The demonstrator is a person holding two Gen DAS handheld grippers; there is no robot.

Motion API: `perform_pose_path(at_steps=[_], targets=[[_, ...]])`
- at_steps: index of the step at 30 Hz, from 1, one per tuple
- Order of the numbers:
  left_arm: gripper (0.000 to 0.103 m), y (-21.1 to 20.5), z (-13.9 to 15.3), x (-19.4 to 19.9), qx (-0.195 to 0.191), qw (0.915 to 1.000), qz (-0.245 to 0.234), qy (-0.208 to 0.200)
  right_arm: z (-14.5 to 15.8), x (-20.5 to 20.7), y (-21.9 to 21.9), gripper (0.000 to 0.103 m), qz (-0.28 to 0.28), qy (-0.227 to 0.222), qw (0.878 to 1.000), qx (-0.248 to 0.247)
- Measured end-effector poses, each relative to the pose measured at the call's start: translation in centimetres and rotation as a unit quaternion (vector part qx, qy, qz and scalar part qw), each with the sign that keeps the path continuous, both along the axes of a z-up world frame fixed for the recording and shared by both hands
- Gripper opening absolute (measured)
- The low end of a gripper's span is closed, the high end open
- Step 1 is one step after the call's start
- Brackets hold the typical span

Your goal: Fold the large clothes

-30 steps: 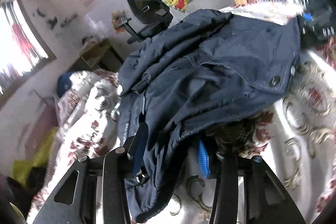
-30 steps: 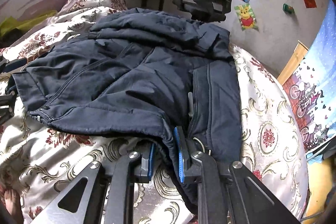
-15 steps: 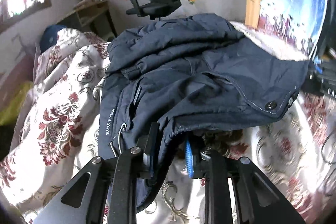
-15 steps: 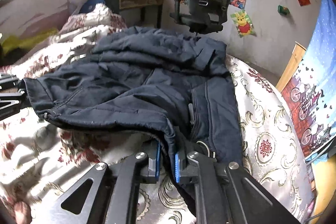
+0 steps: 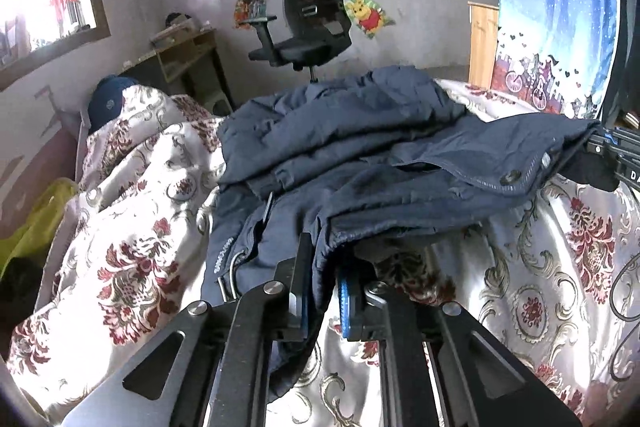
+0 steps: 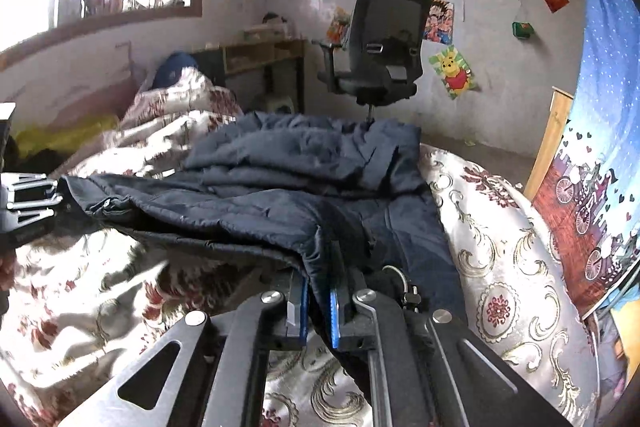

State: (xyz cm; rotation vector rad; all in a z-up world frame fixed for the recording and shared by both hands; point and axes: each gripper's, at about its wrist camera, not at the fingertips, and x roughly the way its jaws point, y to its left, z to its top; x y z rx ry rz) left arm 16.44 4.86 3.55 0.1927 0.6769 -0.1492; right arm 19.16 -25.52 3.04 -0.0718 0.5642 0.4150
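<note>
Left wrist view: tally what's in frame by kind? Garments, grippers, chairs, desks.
Garments: 1, navy jacket
Grippers: 2, left gripper and right gripper, each shut on the jacket hem
Chairs: 1, office chair
Desks: 1, wooden desk
Total: 5

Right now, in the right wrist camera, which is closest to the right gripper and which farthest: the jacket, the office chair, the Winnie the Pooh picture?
1. Navy jacket, clamped in the right gripper.
2. Office chair, beyond the bed.
3. Winnie the Pooh picture, on the wall, right of the chair.
</note>
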Motion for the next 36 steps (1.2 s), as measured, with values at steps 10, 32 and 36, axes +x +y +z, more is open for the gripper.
perform_pose_path(at_steps=[10, 32, 36], targets=[[0.006, 0.0, 3.2, -1.4, 0.000, 0.9990, -0.020, -0.041, 3.6, -1.2, -1.2, 0.006, 0.012, -0.050, 0.999, 0.016], [0.005, 1.8, 12.0, -5.3, -0.025, 0.9939, -0.040, -0.100, 12.9, -5.9, -1.3, 0.005, 0.053, -0.124, 0.991, 0.019], [0.005, 2.0, 12.9, -5.2, -0.025, 0.9928, -0.041, -0.109, 13.6, -5.3, -1.0, 0.005, 0.056, -0.137, 0.989, 0.010]])
